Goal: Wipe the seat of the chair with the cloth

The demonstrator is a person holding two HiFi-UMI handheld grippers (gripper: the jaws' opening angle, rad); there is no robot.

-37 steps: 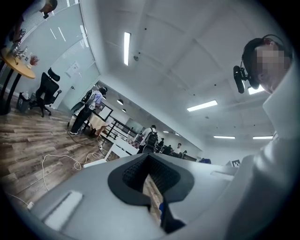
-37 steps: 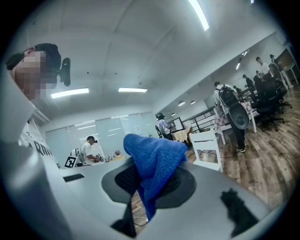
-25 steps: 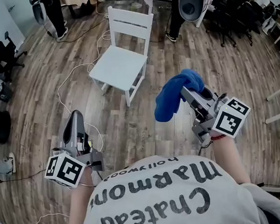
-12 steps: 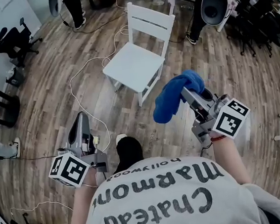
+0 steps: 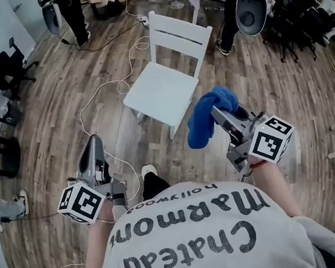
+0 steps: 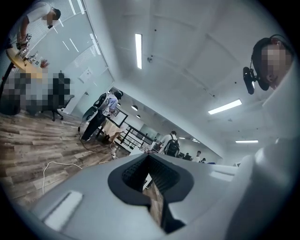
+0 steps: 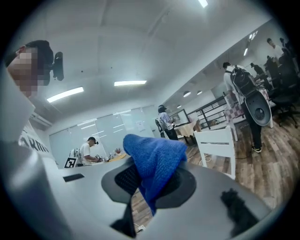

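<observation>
The person stands a little way back from the white chair (image 5: 164, 90), both forearms bent and held out in front at about waist height. The right gripper (image 5: 218, 115) is raised and angled up and forward toward the chair. Its fingers are clamped on a blue cloth (image 5: 206, 118), which bunches over the tip and droops down on the side nearer the chair. The cloth hangs in the air just short of the seat's front corner and does not touch it. The left gripper (image 5: 92, 146) is lower and out to the side, pointing forward over the wooden floor (image 5: 282, 88), well apart from the chair.

From above, the bare seat, the slatted back and a white cable (image 5: 91, 104) looping across the boards beside the chair are plain to see, along with the toe of the person's shoe (image 5: 149, 172).

The right gripper view gives what the head view cannot: the cloth (image 7: 157, 161) is pinched between the dark pads and spills over them, with the chair (image 7: 216, 142) standing beyond to the right. The left gripper view shows the left gripper (image 6: 150, 161) with its fingers pressed together at the tips and nothing between them. It tilts upward toward ceiling lights and people far off.
</observation>
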